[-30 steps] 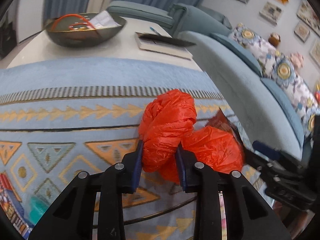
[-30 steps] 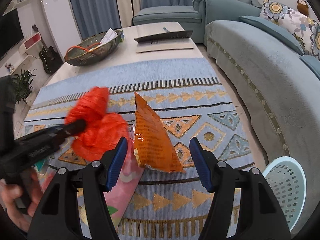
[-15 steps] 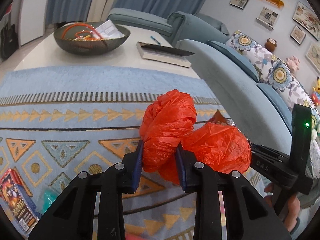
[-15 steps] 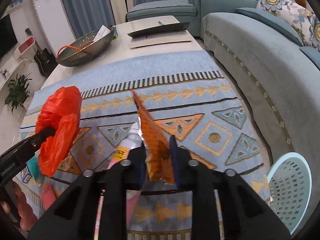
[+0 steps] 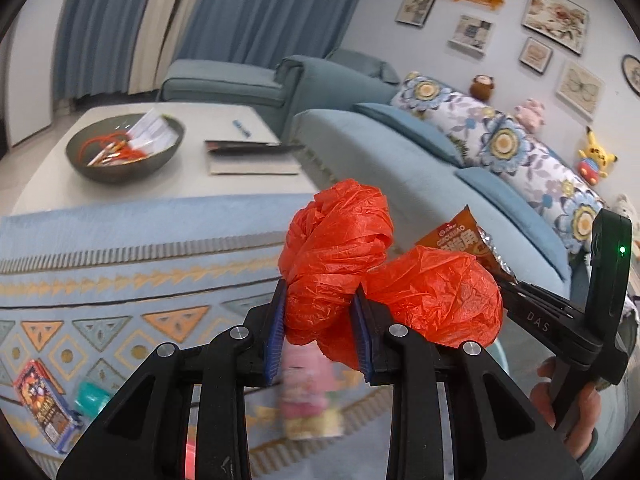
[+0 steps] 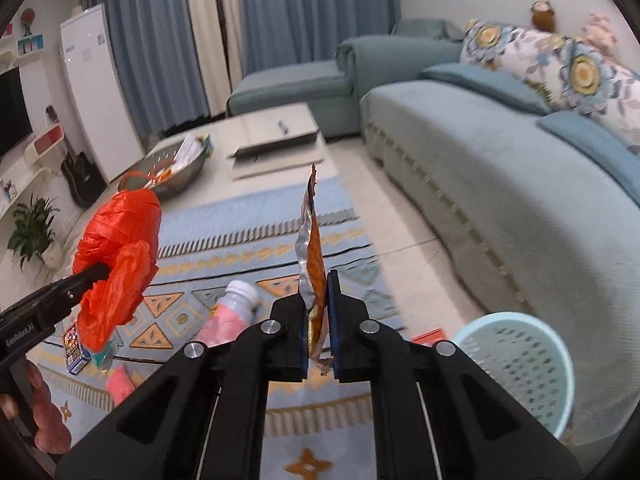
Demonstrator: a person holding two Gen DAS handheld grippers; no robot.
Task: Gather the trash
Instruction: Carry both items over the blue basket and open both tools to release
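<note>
Both hands have lifted off the rug (image 6: 256, 240). The right gripper (image 6: 317, 312), angled downward, now has its jaws clamped on the orange snack wrapper (image 6: 314, 240); the left gripper (image 5: 320, 328) grips the red plastic bag (image 5: 336, 264), which hides most of that wrapper in the left view.

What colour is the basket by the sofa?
Pale blue basket, perforated walls; clearest in the right wrist view.

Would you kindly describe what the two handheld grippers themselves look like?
Both are matte black plastic, with angular linkage arms joined by silver round pins and blue ribbed pads on the fingers. The left gripper bears white "GenRobot.AI" lettering on its side; the right gripper shows "DAS" lettering and a small green light.
</note>
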